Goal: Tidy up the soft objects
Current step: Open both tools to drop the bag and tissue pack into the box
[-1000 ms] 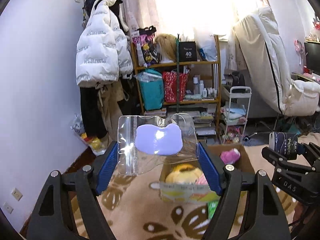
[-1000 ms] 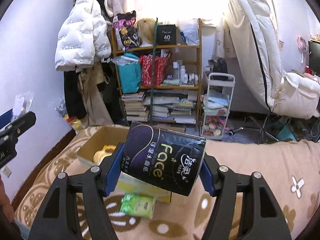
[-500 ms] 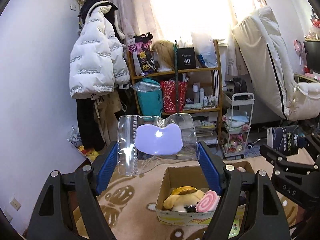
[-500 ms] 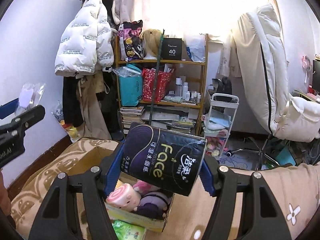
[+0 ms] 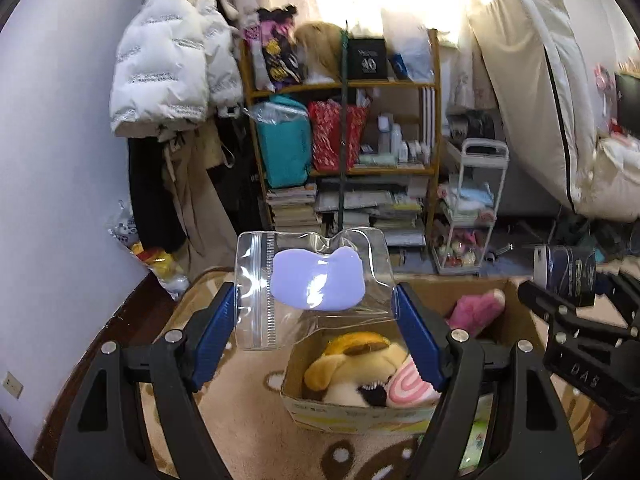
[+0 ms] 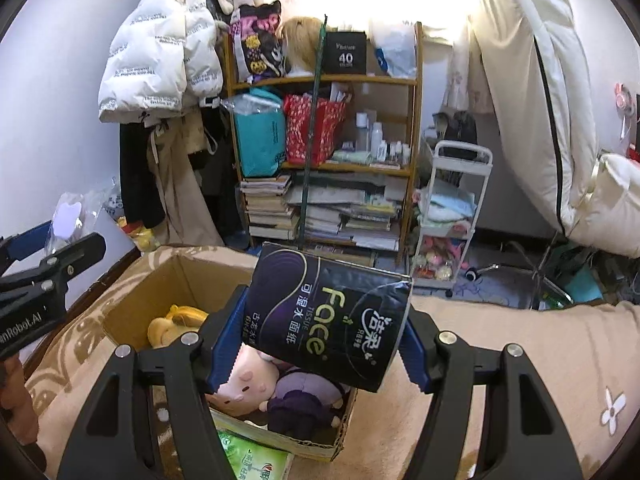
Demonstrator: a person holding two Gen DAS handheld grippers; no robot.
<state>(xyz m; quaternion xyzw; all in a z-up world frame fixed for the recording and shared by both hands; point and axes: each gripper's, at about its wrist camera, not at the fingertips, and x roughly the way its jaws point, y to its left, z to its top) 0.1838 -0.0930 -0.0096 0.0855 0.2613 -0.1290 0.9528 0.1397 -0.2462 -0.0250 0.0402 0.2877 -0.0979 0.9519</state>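
Inside cardboard box (image 6: 132, 300): plush toys (image 6: 240, 384)

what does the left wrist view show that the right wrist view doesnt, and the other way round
Only the left wrist view shows the left gripper head-on, clamped on the clear zip bag, plus the pink-swirl plush in the box.

Only the right wrist view shows the right gripper head-on, gripping the dark tissue pack, the purple plush and the green packet in front of the box.

Both show the cardboard box, the yellow plush, the wooden shelf and the white jacket.
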